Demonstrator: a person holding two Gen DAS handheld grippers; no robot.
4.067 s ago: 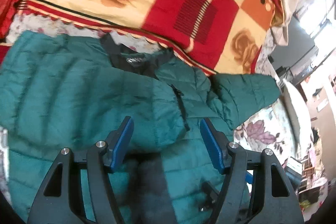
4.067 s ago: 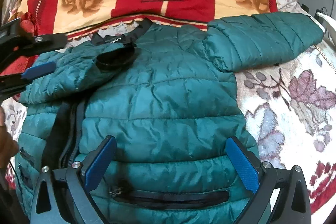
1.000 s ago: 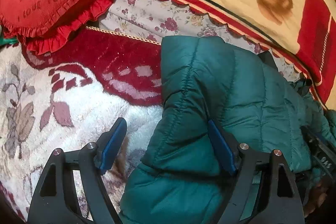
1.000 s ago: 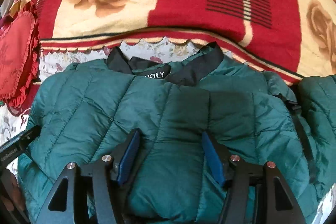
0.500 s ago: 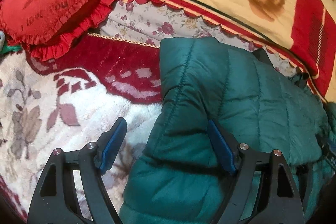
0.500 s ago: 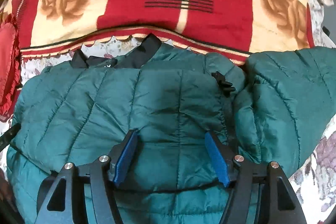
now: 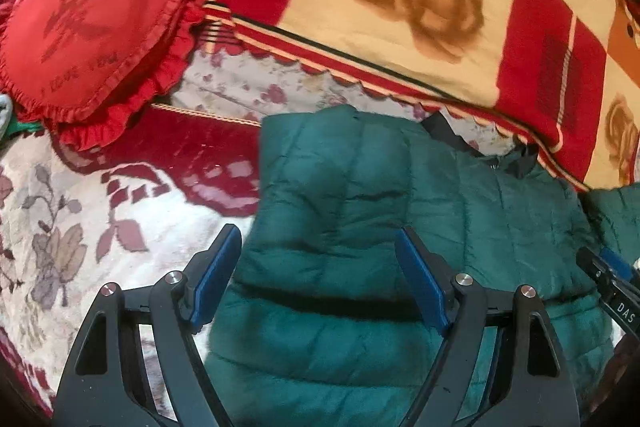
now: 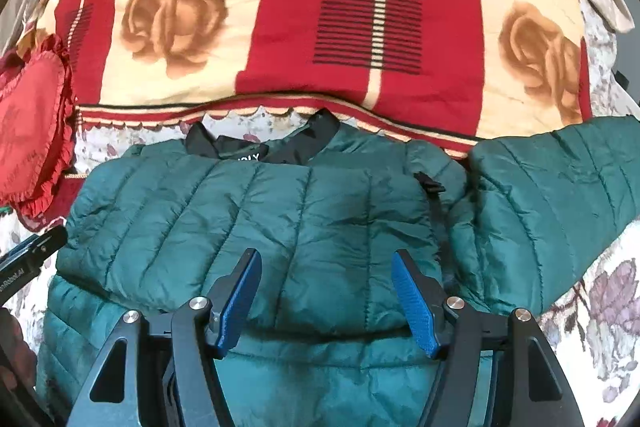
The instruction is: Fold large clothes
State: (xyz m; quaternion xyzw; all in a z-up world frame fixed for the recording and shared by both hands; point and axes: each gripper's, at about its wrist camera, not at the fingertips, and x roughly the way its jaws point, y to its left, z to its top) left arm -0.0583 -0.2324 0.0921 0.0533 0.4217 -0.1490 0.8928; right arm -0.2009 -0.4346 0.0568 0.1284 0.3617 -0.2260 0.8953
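A dark green quilted puffer jacket (image 8: 320, 211) lies flat on a bed, black collar (image 8: 280, 143) toward the blanket. One sleeve lies folded across the chest; the other sleeve (image 8: 560, 195) sticks out to the right. My right gripper (image 8: 326, 299) is open and empty just above the folded sleeve's lower edge. My left gripper (image 7: 316, 279) is open and empty over the jacket's left shoulder side (image 7: 340, 195). The right gripper's tip (image 7: 608, 283) shows at the right edge of the left wrist view.
A red, cream and orange rose-patterned blanket (image 8: 360, 27) lies behind the jacket. A red heart-shaped frilled cushion (image 7: 88, 23) sits at the left. The floral bedspread (image 7: 60, 227) lies under and around the jacket.
Both grippers have drawn back slightly from the jacket; the left view swung right, the right view swung back left toward the collar. Both stay open. The jacket has not moved.
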